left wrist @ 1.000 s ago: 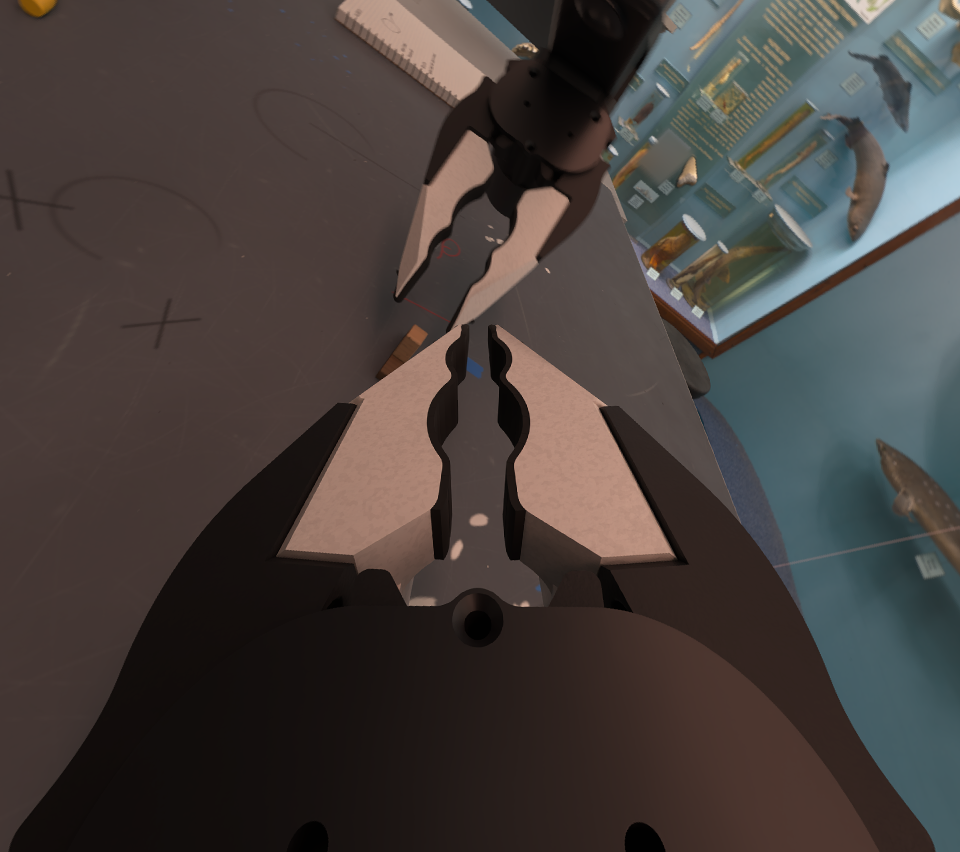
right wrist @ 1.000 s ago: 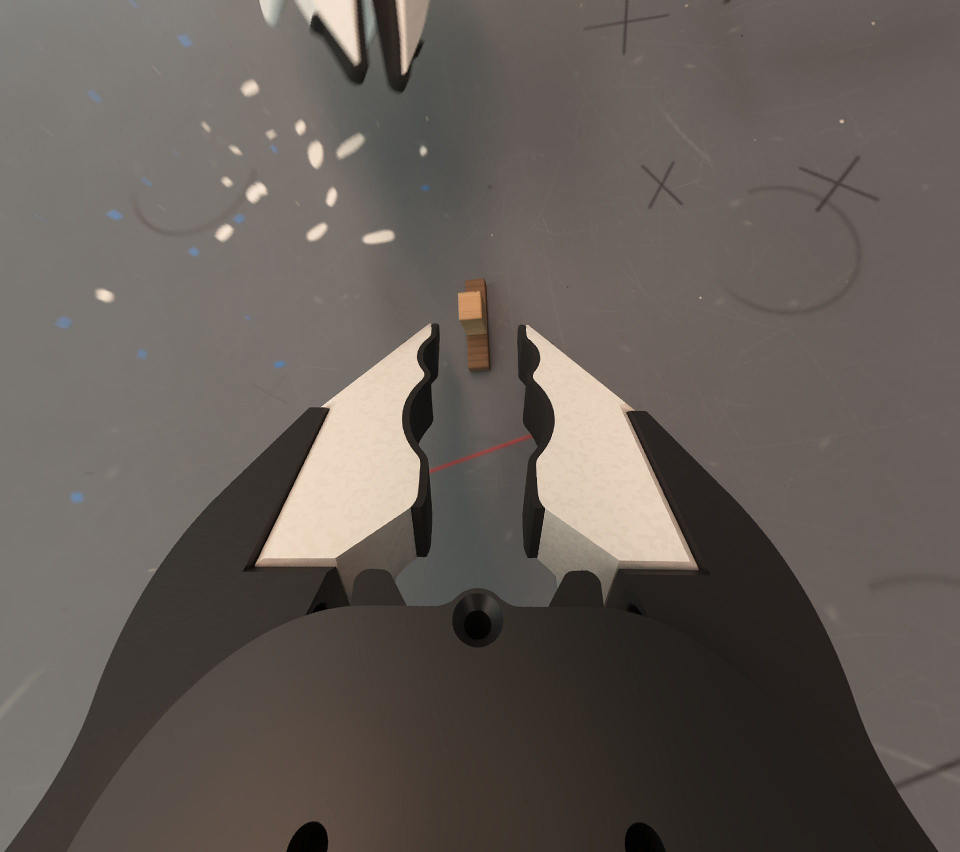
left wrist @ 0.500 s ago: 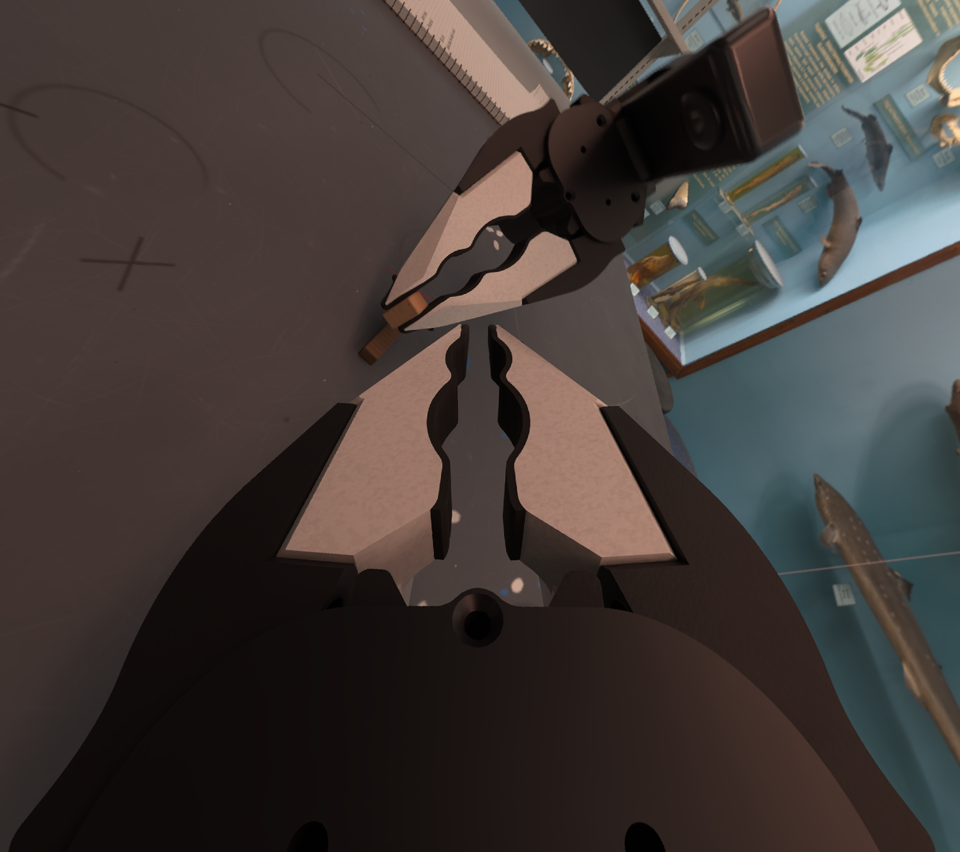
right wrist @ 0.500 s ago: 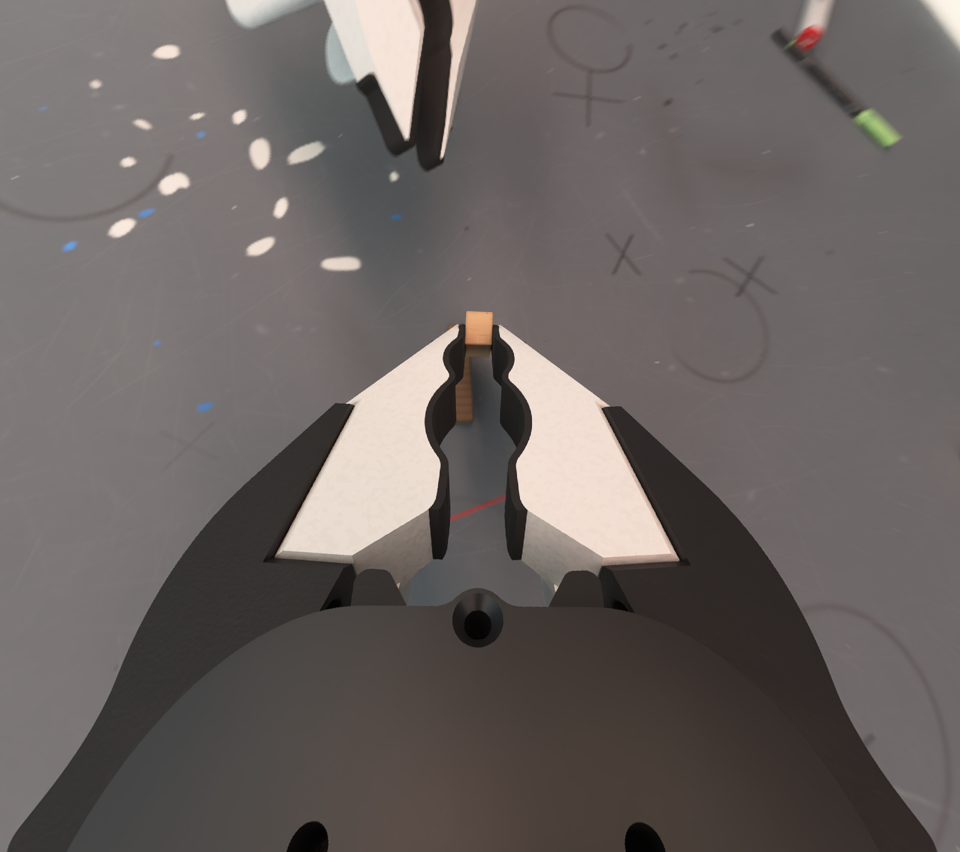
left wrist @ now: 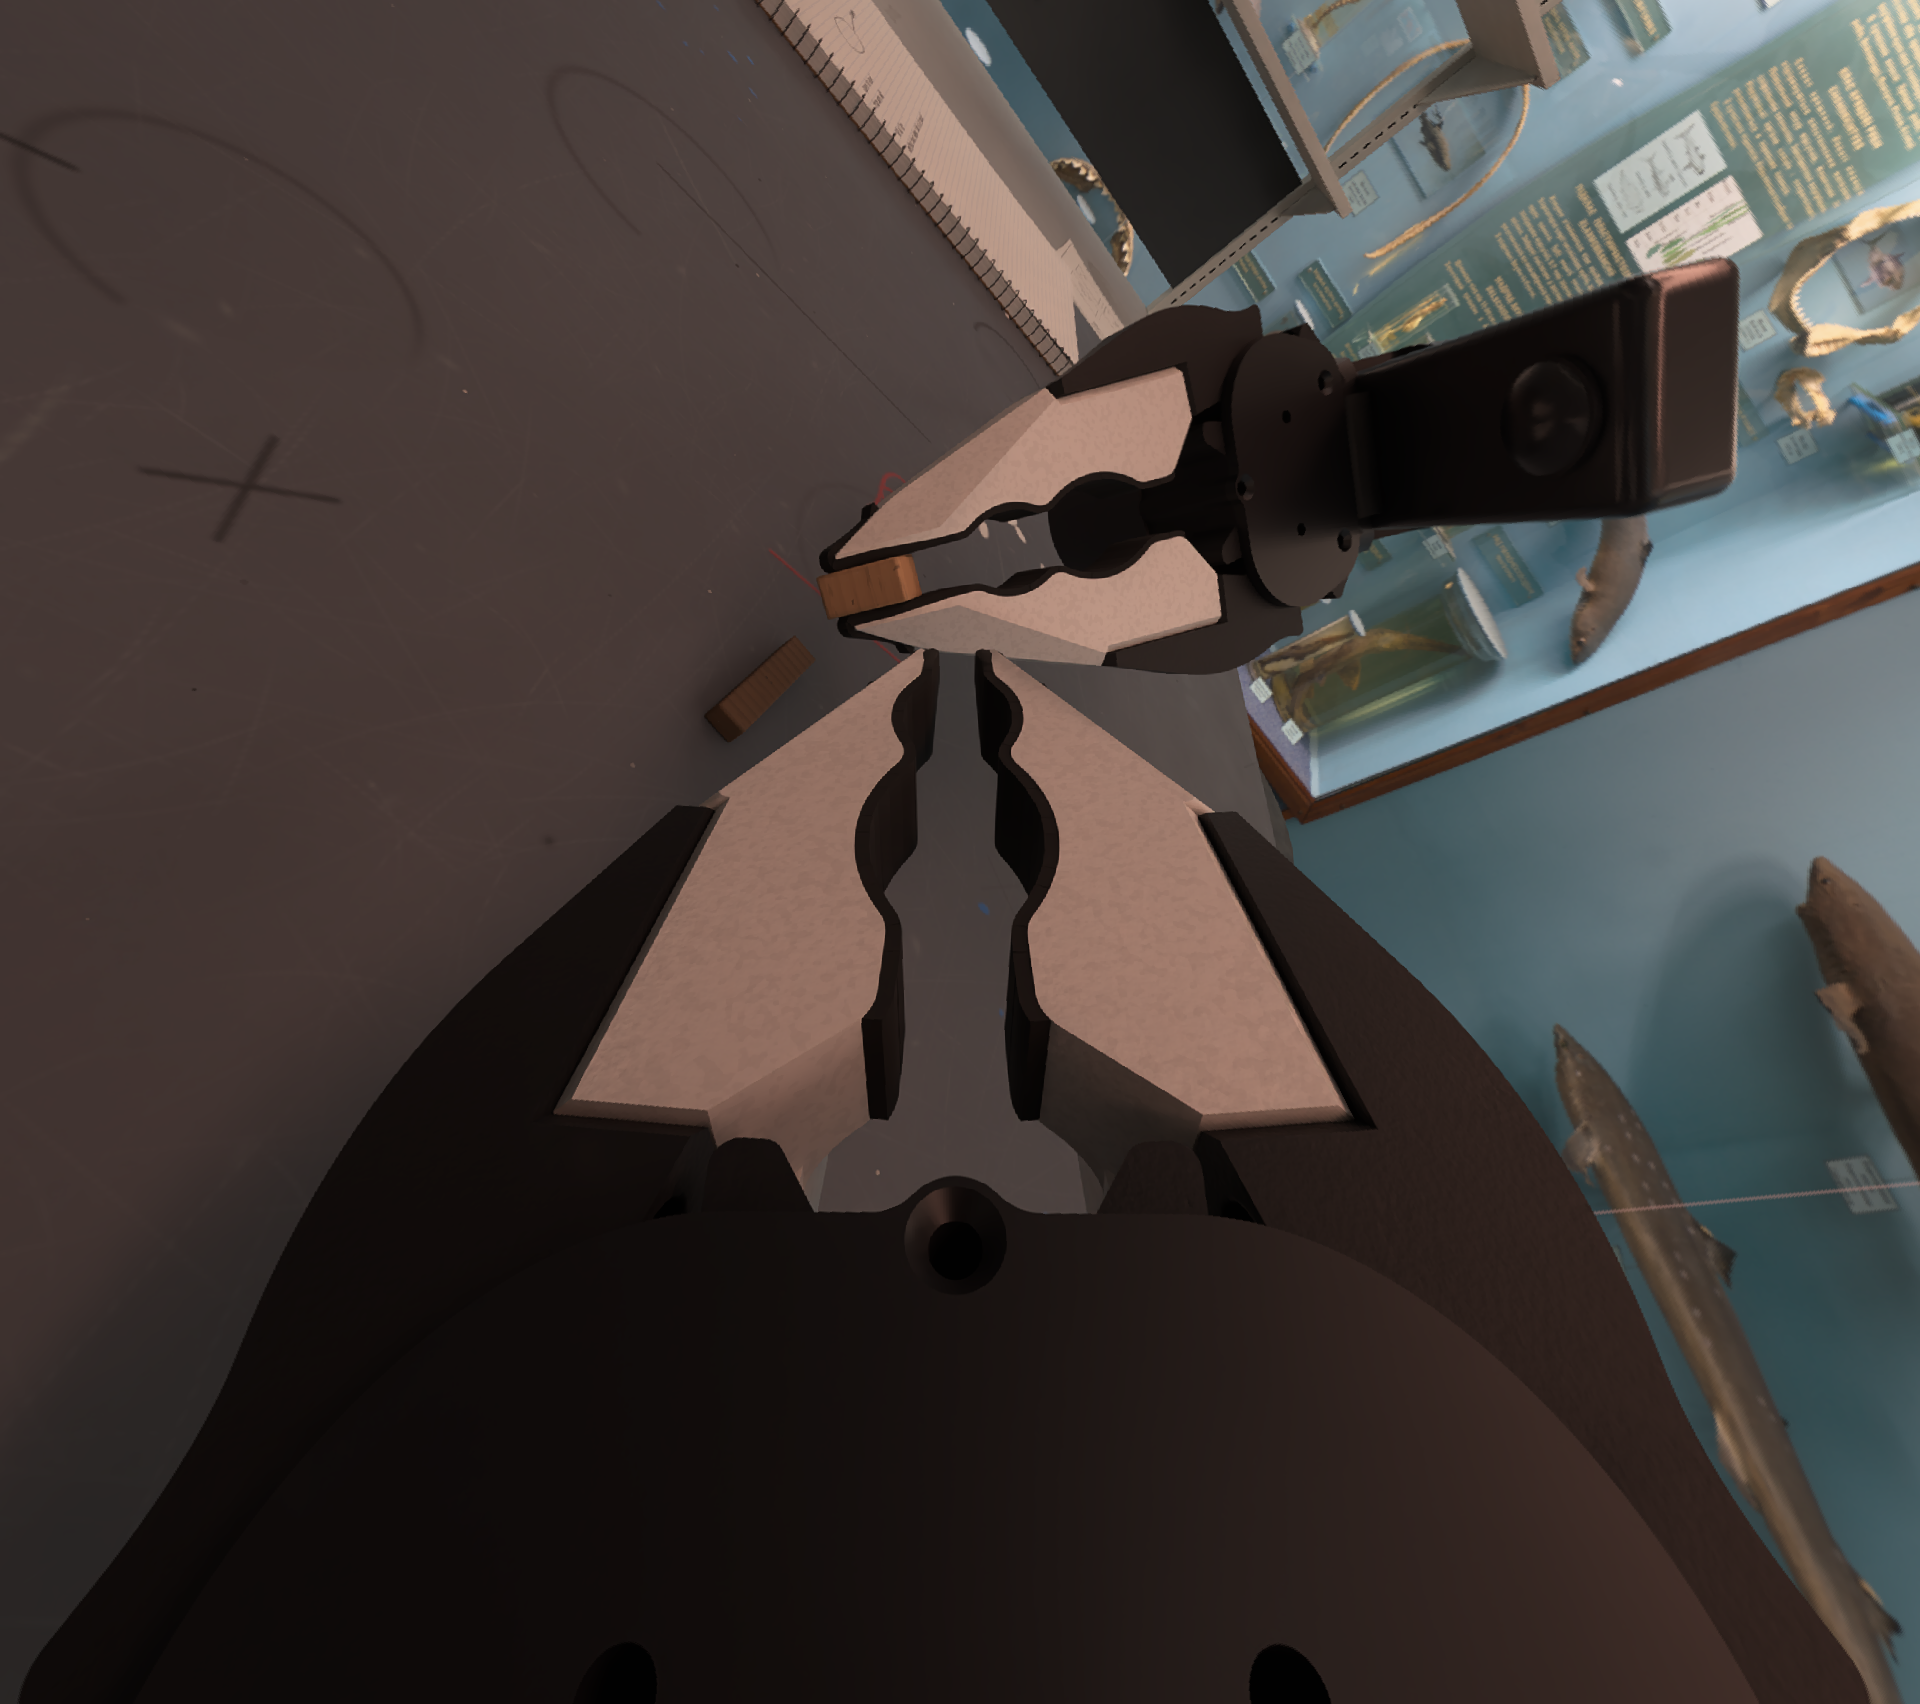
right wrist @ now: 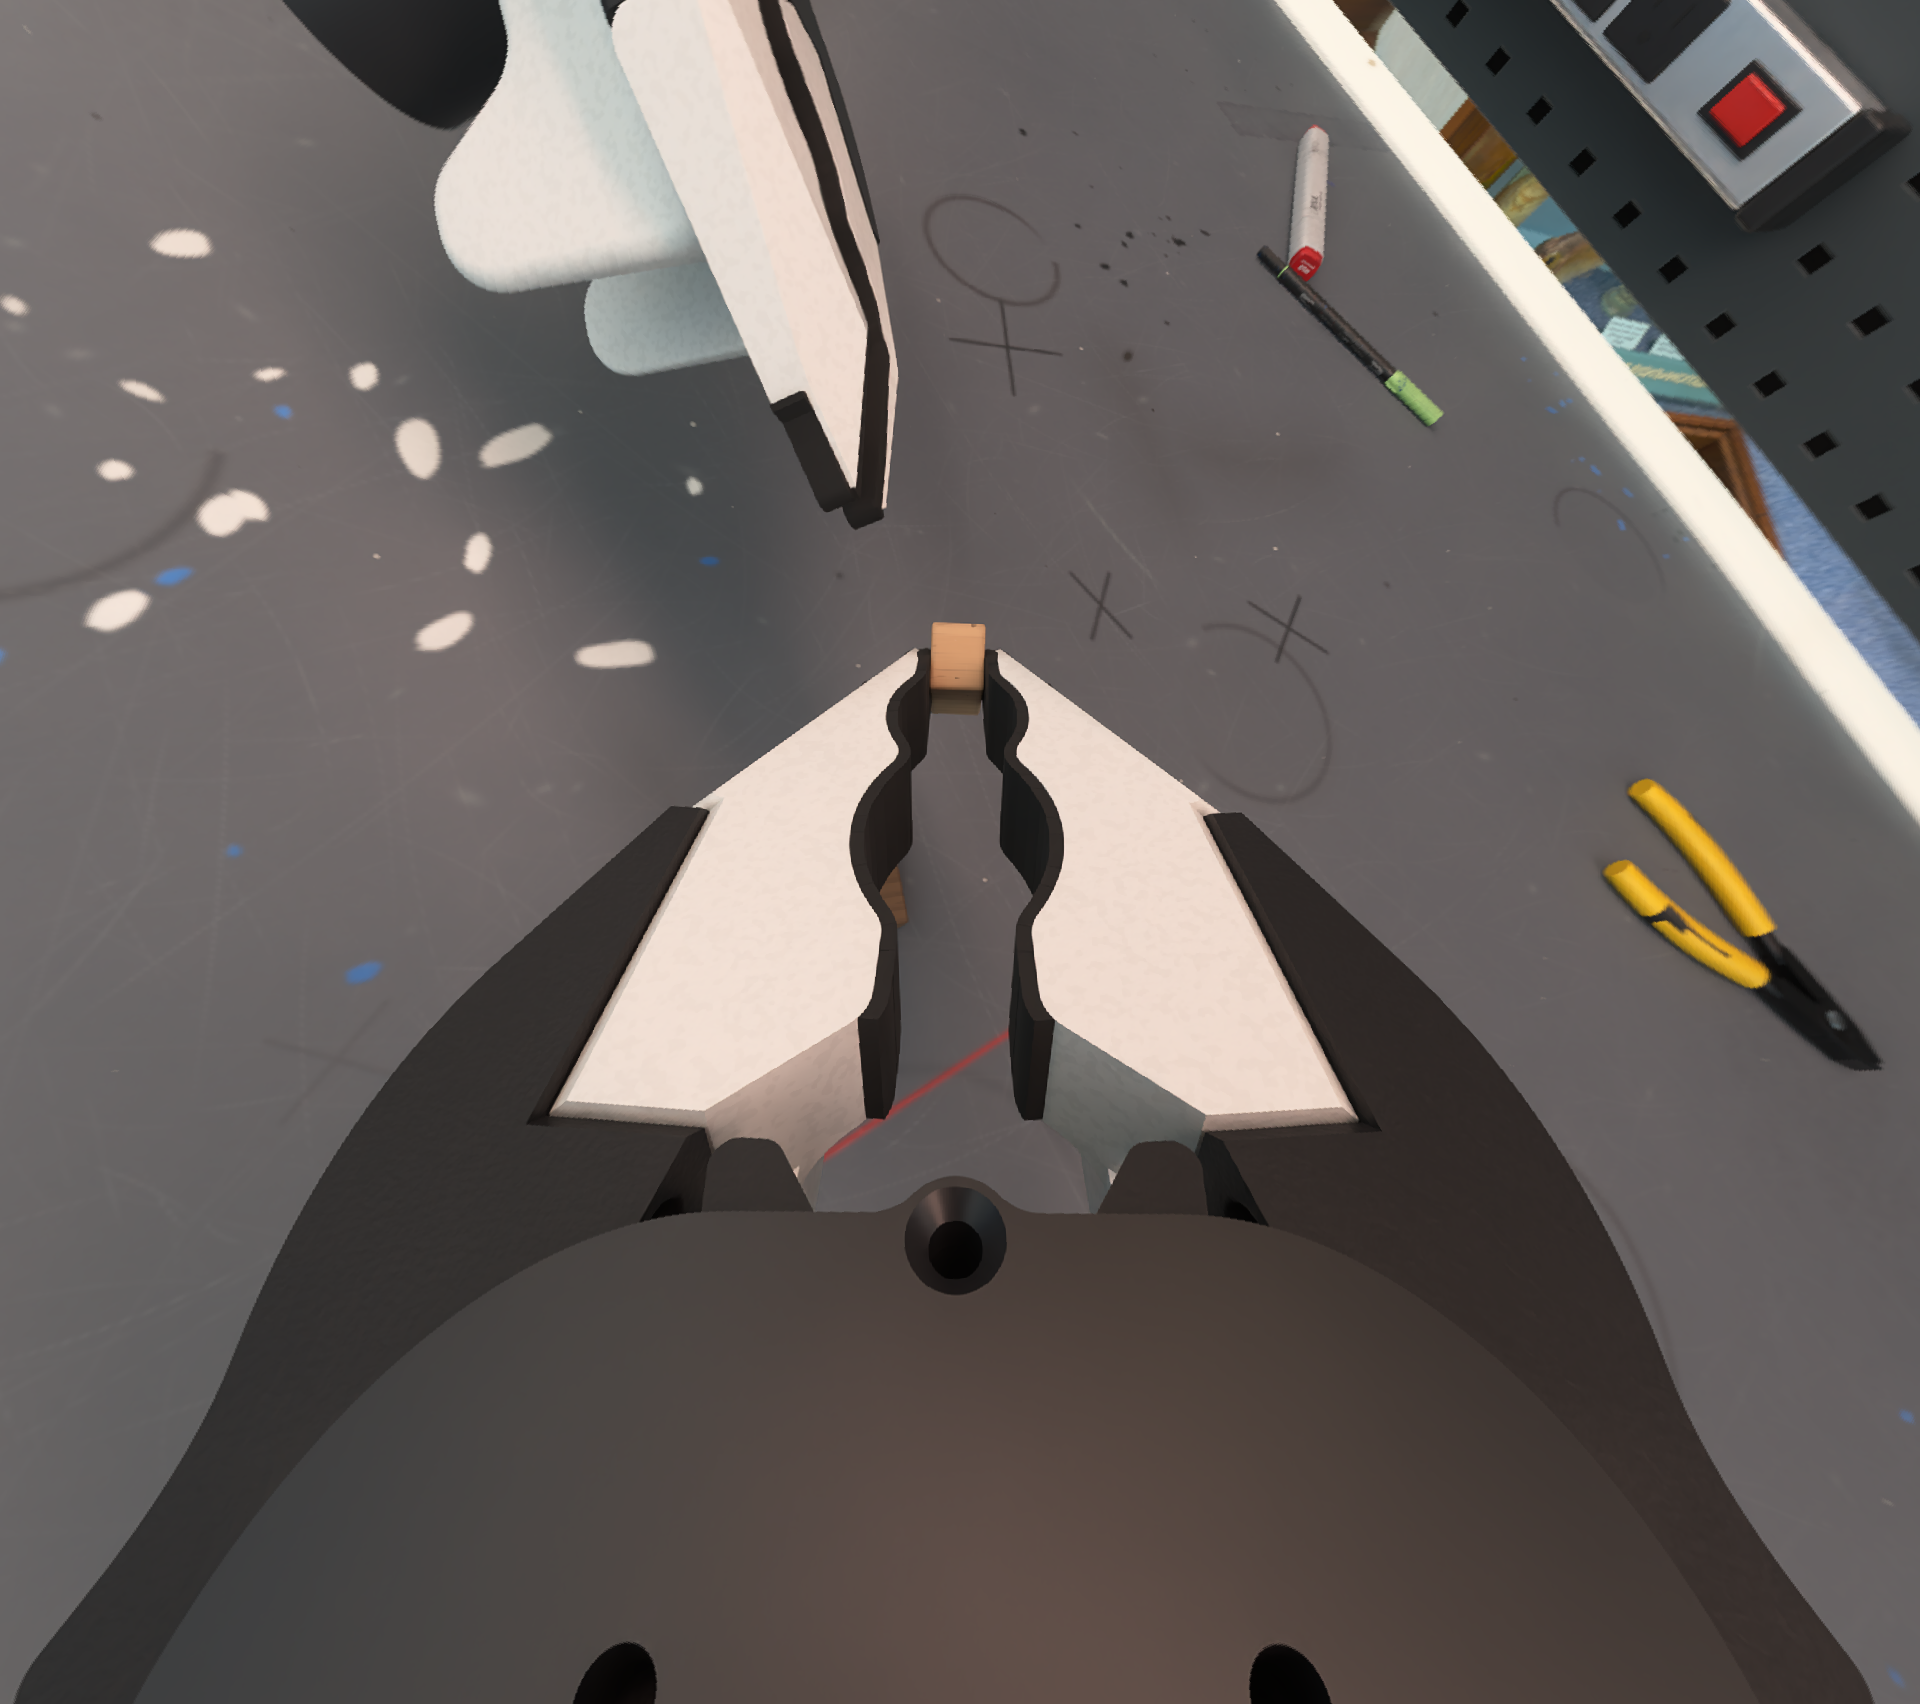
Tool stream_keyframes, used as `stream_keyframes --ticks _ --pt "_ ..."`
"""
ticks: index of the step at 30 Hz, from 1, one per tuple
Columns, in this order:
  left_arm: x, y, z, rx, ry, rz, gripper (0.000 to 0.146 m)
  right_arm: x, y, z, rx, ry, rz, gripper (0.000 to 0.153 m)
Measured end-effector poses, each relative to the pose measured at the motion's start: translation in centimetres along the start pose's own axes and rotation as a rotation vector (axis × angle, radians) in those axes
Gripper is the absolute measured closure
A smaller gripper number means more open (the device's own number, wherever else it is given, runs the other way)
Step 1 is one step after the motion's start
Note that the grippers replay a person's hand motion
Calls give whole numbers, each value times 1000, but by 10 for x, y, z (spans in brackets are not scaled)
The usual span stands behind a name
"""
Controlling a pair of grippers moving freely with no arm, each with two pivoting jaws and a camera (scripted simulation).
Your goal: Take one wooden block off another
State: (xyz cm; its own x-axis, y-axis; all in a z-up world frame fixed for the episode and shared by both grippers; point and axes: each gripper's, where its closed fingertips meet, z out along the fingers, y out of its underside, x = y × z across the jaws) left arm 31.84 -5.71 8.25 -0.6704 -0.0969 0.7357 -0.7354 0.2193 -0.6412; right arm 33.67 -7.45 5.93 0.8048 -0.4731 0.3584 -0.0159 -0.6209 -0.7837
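The right gripper (right wrist: 957, 667) pinches the light wooden block (right wrist: 957, 655) at its fingertips, at frame centre. Only the left wrist view shows the darker block (left wrist: 760, 702) whole, lying apart on the grey table (left wrist: 364, 407) left of centre. The left gripper (left wrist: 956, 667) holds nothing, fingers nearly together.

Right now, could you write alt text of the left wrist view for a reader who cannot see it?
The right gripper holds a light wooden block in its fingertips, lifted clear of a darker block that lies on the grey table. The left gripper, nearly closed and empty, points at them from below. A notepad lies at the table's far edge.
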Motion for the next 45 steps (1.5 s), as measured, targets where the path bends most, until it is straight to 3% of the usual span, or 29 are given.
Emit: stream_keyframes --ticks 4,16,24,32,45 --pt "2 -2 -1 12 34 -39 139 2 -3 -2 -7 45 -59 144" --pt "15 -9 -7 41 181 -113 139 3 -14 -14 92 -12 34 144" --pt "15 -5 -2 30 212 -167 139 -5 -9 -16 124 -130 202 144" --pt "21 -19 -9 119 298 -230 140 -4 -22 -20 230 -165 300 144" --pt "16 -16 -8 100 255 -220 140 4 -12 -11 140 -6 142 144"
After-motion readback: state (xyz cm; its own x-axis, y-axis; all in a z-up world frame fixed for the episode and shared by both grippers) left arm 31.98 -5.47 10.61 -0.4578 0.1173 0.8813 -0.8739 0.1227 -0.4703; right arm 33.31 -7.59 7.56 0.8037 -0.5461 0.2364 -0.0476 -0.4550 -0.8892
